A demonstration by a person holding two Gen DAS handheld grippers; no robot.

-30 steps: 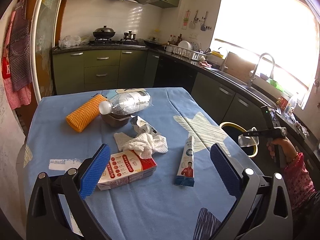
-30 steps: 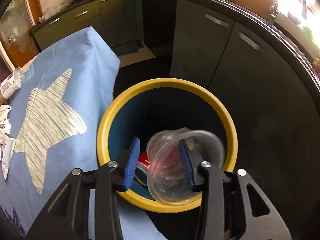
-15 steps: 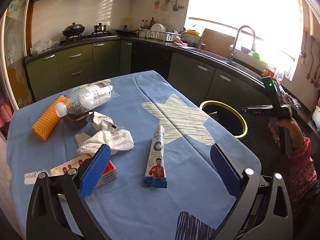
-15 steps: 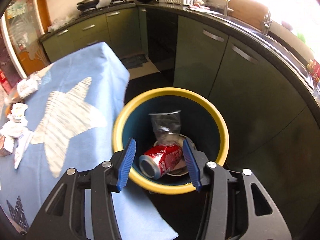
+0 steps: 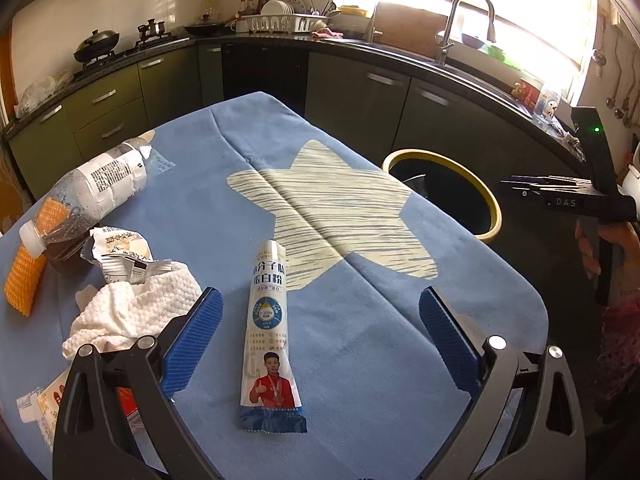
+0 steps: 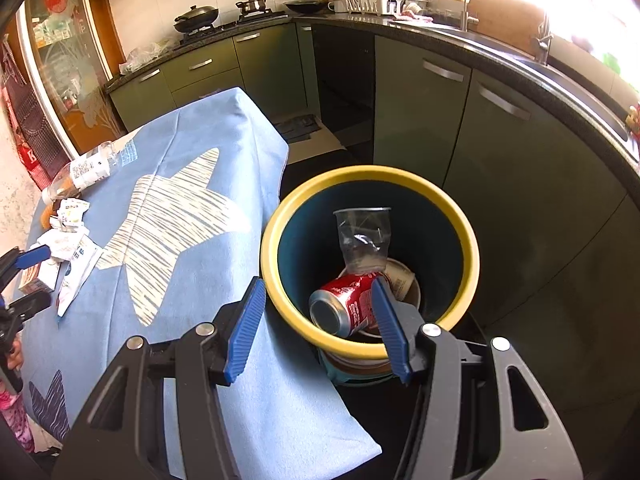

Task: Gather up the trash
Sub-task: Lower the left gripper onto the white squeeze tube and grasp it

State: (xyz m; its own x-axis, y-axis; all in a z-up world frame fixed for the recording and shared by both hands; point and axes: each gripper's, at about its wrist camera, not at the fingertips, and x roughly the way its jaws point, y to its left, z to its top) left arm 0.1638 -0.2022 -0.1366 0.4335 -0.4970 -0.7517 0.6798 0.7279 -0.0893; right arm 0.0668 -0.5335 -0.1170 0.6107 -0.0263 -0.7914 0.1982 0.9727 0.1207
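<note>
Jaws of the left gripper [image 5: 320,340] are standing wide and empty, straddling the white-and-blue printed sachet [image 5: 270,340] at lower centre of the left view; best to descend square across its width, pinching mid-length. Right gripper [image 6: 318,328] jaws have just been opening, nothing between them. Only the right view is showing inside the yellow-rimmed bin [image 6: 472,248]: clear plastic cup [image 6: 362,238], red can [image 6: 346,308].

Hard daylight poured in through the window [image 5: 460,12] over the sink and burned it out to white glare in both views. The blue table [image 5: 360,320] lay evenly lit and sharp. Cabinets bowed at the fisheye edges, and the corners fell black.
</note>
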